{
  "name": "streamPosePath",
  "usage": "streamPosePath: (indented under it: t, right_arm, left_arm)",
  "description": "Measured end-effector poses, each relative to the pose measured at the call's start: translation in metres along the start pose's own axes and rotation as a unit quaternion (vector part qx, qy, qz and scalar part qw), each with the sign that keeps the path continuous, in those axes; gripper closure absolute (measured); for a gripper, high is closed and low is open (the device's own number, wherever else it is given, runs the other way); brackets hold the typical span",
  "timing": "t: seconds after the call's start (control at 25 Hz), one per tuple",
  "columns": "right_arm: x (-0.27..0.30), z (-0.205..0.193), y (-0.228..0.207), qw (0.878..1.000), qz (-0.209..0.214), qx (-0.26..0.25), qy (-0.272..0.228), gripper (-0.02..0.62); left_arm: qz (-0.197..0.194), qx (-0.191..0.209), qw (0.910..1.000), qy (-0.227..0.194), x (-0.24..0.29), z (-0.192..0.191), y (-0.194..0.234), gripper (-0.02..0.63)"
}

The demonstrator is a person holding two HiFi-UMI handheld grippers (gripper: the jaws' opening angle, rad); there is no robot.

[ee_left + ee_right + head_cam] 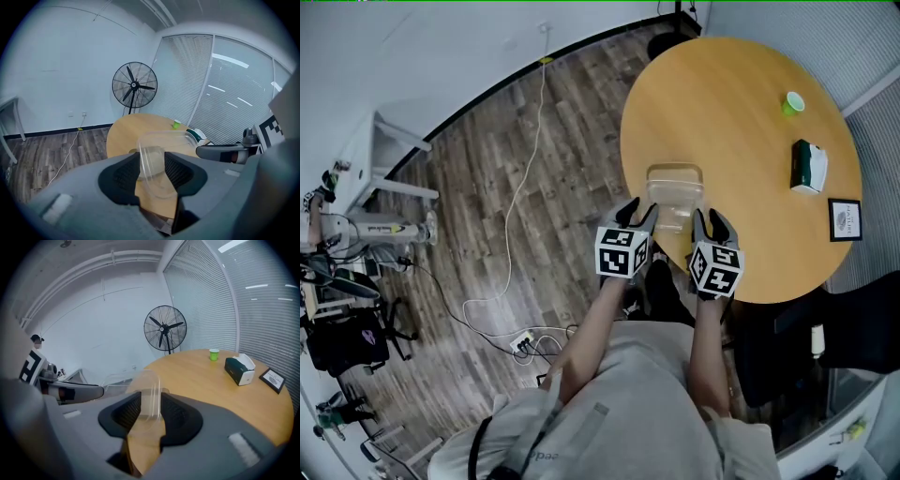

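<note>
Here, we grip a clear plastic container point(675, 190) from both sides, our left hand-held gripper point(639, 216) clamped on its near-left wall and our right hand-held gripper point(710, 223) on its near-right wall. It looks empty and lies at the near edge of the round bench point(731, 112). A green cup point(793, 102) stands far right.

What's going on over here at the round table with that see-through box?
A person at the edge of the round wooden table holds a gripper in each hand. The left tongs and the right tongs each close on the near rim of a clear plastic container, one at each side. The container looks empty. Farther across the table sit a green cup, a tissue box and a small framed card.
</note>
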State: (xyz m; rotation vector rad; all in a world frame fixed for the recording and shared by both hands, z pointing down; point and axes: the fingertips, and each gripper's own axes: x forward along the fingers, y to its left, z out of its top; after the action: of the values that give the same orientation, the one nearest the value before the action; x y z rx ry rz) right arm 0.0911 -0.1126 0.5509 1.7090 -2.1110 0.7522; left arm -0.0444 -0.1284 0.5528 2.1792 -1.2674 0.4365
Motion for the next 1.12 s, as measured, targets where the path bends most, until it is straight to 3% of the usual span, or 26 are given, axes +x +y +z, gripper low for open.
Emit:
streamPosePath:
  t: [1.12]
  right_arm:
    - [-0.076,-0.016,0.027,0.999,0.007,-0.015,-0.034,0.477]
  left_arm:
    - [-0.012,0.013,0.9990,-0.041,-0.070,-0.010,-0.029,0.439]
